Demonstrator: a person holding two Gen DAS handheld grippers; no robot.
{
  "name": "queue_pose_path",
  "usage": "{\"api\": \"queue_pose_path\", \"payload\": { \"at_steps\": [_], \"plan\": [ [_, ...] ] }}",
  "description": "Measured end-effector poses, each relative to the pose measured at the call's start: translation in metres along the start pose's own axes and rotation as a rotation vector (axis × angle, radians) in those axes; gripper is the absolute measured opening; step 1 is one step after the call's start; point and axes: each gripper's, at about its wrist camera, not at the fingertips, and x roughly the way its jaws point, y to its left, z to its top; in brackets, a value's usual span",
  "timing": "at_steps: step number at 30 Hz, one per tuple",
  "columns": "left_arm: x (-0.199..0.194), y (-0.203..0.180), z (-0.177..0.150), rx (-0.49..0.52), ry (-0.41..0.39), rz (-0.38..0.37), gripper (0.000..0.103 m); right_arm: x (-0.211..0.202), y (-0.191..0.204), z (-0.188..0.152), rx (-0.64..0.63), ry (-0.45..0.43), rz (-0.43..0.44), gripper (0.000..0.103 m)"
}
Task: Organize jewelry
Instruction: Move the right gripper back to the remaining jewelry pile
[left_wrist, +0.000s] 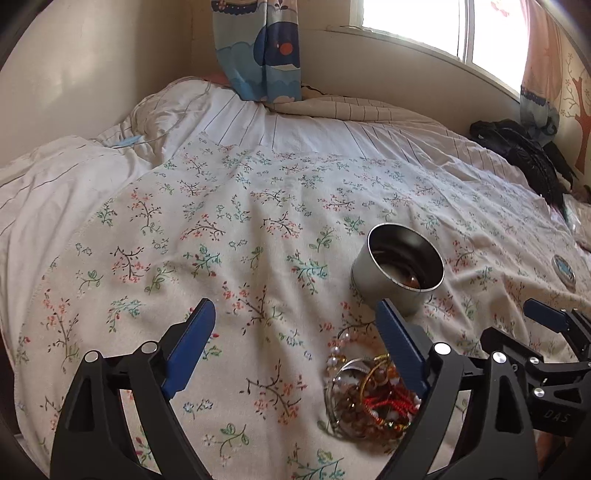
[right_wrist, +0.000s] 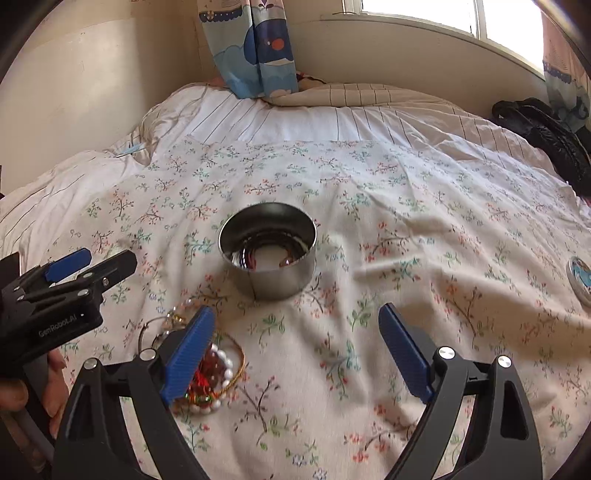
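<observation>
Spread wide and holding nothing, the left gripper (left_wrist: 295, 317) hovers low over the floral bedspread (left_wrist: 229, 229), with the jewelry pile (left_wrist: 369, 395) of beads, bangles and red cord beside and partly under its right finger. Just beyond that finger stands the steel tin (left_wrist: 399, 269), a few pieces inside. Farther right, the right gripper (right_wrist: 297, 325) is equally spread and empty, the pile (right_wrist: 210, 380) at its left finger and the tin (right_wrist: 267, 251) ahead.
</observation>
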Motion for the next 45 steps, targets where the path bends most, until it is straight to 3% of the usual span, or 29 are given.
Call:
{"api": "queue_pose_path", "payload": {
  "at_steps": [7,30,39,45],
  "plan": [
    [-0.007,-0.002,-0.023,0.074,0.035,0.028,0.085,-0.005,0.007,-0.023,-0.016,0.035,0.008,0.09],
    [0.003,-0.006,-0.026,0.109,0.066,0.054,0.085,0.01,0.01,-0.023,-0.059,0.055,-0.062,0.09],
    [0.006,0.008,-0.024,0.058,0.084,0.069,0.085,0.043,0.023,-0.014,-0.133,0.108,-0.08,0.09],
    [0.008,0.01,-0.023,0.054,0.086,0.066,0.085,0.082,0.04,-0.008,-0.24,0.17,-0.17,0.09]
  ]
}}
